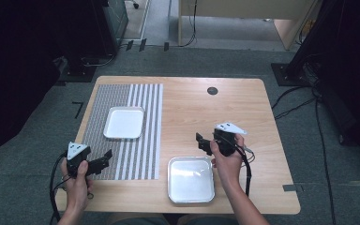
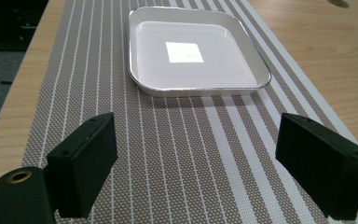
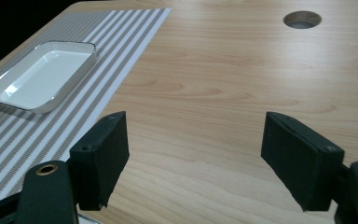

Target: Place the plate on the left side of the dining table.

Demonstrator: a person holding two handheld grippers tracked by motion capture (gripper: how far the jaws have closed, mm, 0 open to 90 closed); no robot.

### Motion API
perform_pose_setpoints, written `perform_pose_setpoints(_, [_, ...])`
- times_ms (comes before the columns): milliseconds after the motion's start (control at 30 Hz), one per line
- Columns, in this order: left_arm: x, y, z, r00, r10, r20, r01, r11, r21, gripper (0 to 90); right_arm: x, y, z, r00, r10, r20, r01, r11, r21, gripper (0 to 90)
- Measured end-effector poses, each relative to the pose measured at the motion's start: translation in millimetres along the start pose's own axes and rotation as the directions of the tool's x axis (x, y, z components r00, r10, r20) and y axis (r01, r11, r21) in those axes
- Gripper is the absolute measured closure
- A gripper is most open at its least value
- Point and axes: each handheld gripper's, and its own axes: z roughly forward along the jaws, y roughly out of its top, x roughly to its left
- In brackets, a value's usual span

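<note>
Spanning wooden table (image 1: 234,112): striped placemat (image 1: 145,136).

The worktop (image 1: 225,112) is pale wood with a visible grain and one dark round hole (image 1: 212,91). On it lies a placemat (image 1: 122,154), taupe and finely dotted, with thin white lines on one part and broad white stripes on the other. Both trays are white: one (image 1: 124,123) on the placemat, the other (image 1: 191,179) silvery-rimmed on bare wood; both tongs, left (image 1: 108,154) and right (image 1: 198,139), are black.

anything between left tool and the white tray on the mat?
Nothing: in the left gripper view only bare striped placemat lies between the open left tool and the white tray.
</note>
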Motion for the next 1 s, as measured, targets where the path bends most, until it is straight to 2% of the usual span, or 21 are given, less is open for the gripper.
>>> perform_pose_setpoints(233, [-5.0, -9.4, -10.2, 0.9996, 0.025, 0.013, -0.025, 0.9996, -0.013, 12.5, -17.3, -15.0, -16.8, 0.9998, 0.011, 0.019, -0.011, 1.0, 0.001, 23.5])
perform_pose_setpoints(367, [-8.0, -14.0, -15.9, 0.999, 0.044, 0.012, -0.043, 0.9988, -0.024, 12.4, -27.8, -25.2, -26.4, 0.999, 0.005, 0.043, -0.005, 1.0, 0.002, 23.5])
perform_pose_setpoints(533, [-8.0, -21.1, -19.8, 0.9985, 0.053, 0.012, -0.052, 0.9983, -0.024, 12.4, -42.8, -34.2, -38.9, 0.9975, 0.02, 0.068, -0.02, 1.0, -0.004, 23.5])
perform_pose_setpoints(700, [-5.4, -26.6, -23.1, 0.998, 0.061, 0.011, -0.061, 0.998, -0.018, 12.0, -56.8, -42.5, -50.7, 0.9951, 0.025, 0.096, -0.024, 1.0, -0.01, 23.6])
perform_pose_setpoints(833, [-2.8, -32.2, -24.3, 0.9957, 0.092, 0.011, -0.092, 0.9957, -0.006, 11.1, -68.6, -51.8, -59.3, 0.9935, 0.02, 0.112, -0.019, 1.0, -0.003, 23.5])
perform_pose_setpoints(933, [1.8, -35.3, -25.4, 0.996, 0.09, 0.004, -0.09, 0.996, -0.005, 10.4, -79.1, -58.7, -66.2, 0.991, 0.03, 0.13, -0.03, 1.0, -0.001, 23.6])
perform_pose_setpoints(1000, [5.2, -36.6, -26.5, 0.9963, 0.084, -0.015, -0.084, 0.9964, -0.012, 10.3, -85.7, -62.6, -70.4, 0.9891, 0.039, 0.142, -0.039, 0.999, -0.003, 23.6])
